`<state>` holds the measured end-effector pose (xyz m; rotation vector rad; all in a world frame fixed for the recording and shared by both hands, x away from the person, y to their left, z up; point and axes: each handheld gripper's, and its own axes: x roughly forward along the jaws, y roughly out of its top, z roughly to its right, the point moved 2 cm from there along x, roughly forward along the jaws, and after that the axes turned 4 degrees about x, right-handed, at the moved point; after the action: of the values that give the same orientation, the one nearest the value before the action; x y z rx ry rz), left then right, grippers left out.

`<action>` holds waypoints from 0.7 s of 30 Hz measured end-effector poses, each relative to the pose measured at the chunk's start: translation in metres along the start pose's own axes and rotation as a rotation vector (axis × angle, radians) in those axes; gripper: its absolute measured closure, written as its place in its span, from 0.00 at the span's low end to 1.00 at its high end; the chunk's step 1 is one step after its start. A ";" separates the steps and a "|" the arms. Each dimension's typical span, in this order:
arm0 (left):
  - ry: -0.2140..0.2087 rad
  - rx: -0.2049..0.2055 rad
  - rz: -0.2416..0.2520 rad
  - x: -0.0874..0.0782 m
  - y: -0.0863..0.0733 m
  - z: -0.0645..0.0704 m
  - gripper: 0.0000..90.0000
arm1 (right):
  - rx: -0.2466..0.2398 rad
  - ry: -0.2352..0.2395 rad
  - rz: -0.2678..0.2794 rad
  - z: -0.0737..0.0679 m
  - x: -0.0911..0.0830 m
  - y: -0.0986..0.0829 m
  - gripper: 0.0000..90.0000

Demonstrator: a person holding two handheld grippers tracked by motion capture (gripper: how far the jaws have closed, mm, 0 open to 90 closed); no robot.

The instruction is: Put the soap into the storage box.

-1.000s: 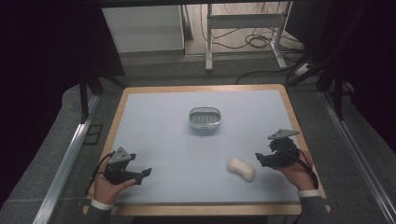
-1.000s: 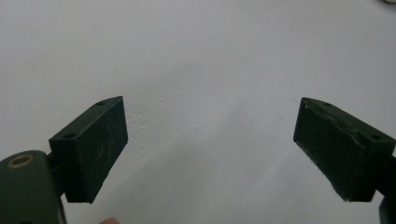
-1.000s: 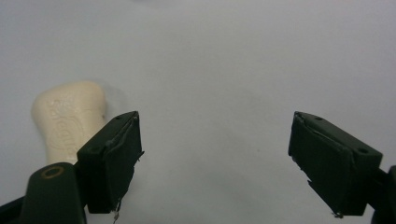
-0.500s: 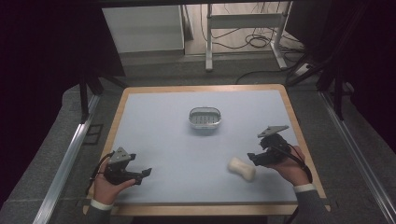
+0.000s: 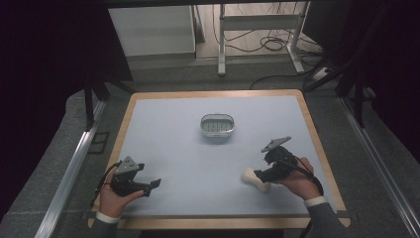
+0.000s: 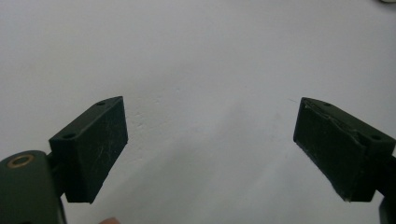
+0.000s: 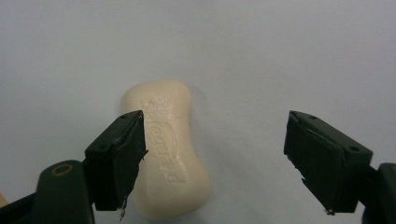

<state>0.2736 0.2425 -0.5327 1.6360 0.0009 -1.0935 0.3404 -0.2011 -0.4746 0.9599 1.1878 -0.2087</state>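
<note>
Pale blue worktop (image 5: 178,139) with a wooden rim, oval metal dish (image 5: 217,127) sitting mid-table. Cream waisted soap bar (image 7: 169,154) with embossed lettering lies flat near the right front. Right tool (image 7: 215,158) has its jaws spread wide, the bar right by one jaw, off-centre in the gap. Left tool (image 6: 210,149) is spread too, over bare surface.

Embossed lettering on the soap bar (image 7: 168,154) reads "Safeguard".

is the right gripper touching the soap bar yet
Cannot tell. In the right gripper view the open right gripper has one jaw overlapping the soap bar's edge, with no plain contact or gap. In the high view they also overlap.
</note>
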 end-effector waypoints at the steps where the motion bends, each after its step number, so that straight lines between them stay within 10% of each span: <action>1: 0.000 0.000 0.000 0.000 0.000 0.000 0.12 | 0.000 0.000 0.000 0.000 0.000 0.000 0.26; 21: 0.002 0.004 -0.003 0.002 0.000 0.001 0.12 | -0.075 0.049 -0.181 -0.022 0.033 -0.003 0.35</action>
<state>0.2741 0.2413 -0.5337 1.6409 0.0023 -1.0952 0.3366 -0.1757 -0.5055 0.7959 1.3197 -0.2836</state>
